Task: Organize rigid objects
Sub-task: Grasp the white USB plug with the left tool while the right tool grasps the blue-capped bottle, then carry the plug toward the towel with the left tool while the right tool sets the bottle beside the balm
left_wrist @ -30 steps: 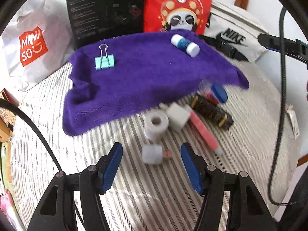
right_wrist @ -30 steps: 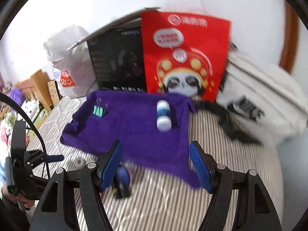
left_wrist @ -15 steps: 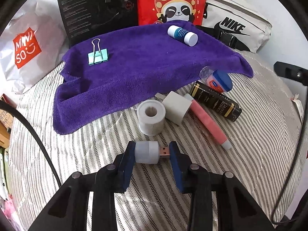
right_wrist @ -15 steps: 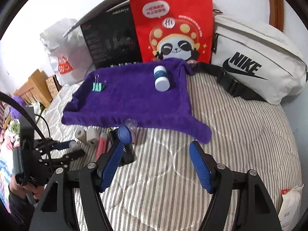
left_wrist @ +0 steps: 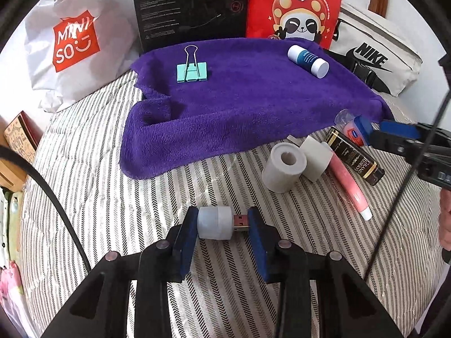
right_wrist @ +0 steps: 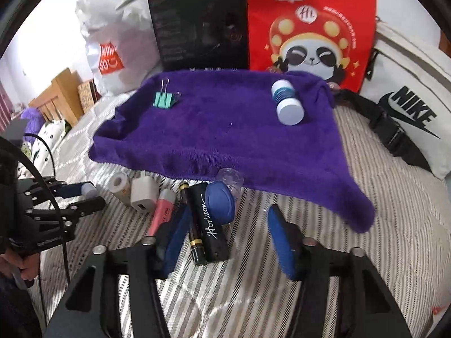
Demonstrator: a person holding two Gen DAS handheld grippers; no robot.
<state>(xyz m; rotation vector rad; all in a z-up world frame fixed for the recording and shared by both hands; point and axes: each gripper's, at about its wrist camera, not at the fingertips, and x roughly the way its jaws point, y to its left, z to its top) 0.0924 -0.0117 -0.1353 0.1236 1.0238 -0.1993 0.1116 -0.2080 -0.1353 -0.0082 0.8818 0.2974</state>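
My left gripper [left_wrist: 222, 225] is shut on a white-capped USB stick [left_wrist: 215, 222], held just above the striped bedcover. On the purple towel [left_wrist: 253, 107] lie a teal binder clip [left_wrist: 192, 71] and a blue-and-white bottle [left_wrist: 308, 60]. In front of the towel sit a white tape roll [left_wrist: 284, 166], a white charger cube [left_wrist: 315, 157], a pink tube [left_wrist: 346, 183], a black tube [right_wrist: 208, 222] and a blue-capped jar [right_wrist: 220, 202]. My right gripper [right_wrist: 227, 239] is low over these last two. Its jaws are closing around them, with the right pad still apart from both.
A white Miniso bag [left_wrist: 73, 45], a black box [left_wrist: 191, 5], a red panda bag [left_wrist: 296, 8] and a white Nike bag [left_wrist: 375, 56] stand behind the towel. A black cable [left_wrist: 408, 174] hangs at the right. Striped bedcover [left_wrist: 112, 211] spreads to the left.
My left gripper closed on the USB stick and moved slightly with it. The right gripper came down toward the black tube and blue-capped jar, and its jaws narrowed.
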